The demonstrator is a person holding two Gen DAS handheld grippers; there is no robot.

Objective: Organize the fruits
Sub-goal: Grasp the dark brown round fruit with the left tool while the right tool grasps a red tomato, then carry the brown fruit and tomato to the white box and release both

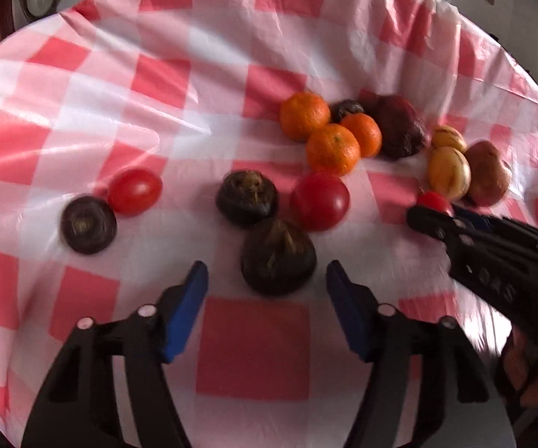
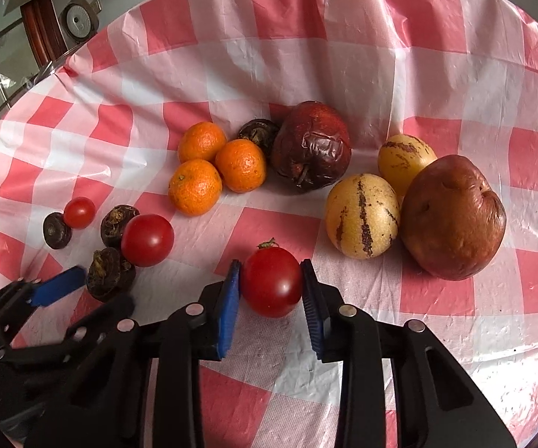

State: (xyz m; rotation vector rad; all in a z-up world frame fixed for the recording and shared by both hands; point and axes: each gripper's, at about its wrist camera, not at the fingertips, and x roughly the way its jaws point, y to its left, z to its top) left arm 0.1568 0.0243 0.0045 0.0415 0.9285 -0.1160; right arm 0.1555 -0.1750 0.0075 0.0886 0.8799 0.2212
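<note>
- R gripper (image 2: pixel 271 283): pads clamped on tomato (image 2: pixel 271 282) at its equator, on cloth (image 2: pixel 343 74). Thin skin, slick, soft – light squeeze.
- L gripper (image 1: pixel 267 280): jaws apart, straddling dark bulb (image 1: pixel 278 257), no contact; looks firm, light.

The far and left parts of the checked tablecloth (image 2: pixel 306 18) are bare, so a gripper can pass there. In the middle, 3 oranges (image 2: pixel 194 186), touching each other, and a wrinkled dark red fruit (image 2: pixel 312 145) block the way. At right, 2 yellow striped fruits (image 2: pixel 362 216) and a brown fruit (image 2: pixel 453 218) stand close together.
</note>
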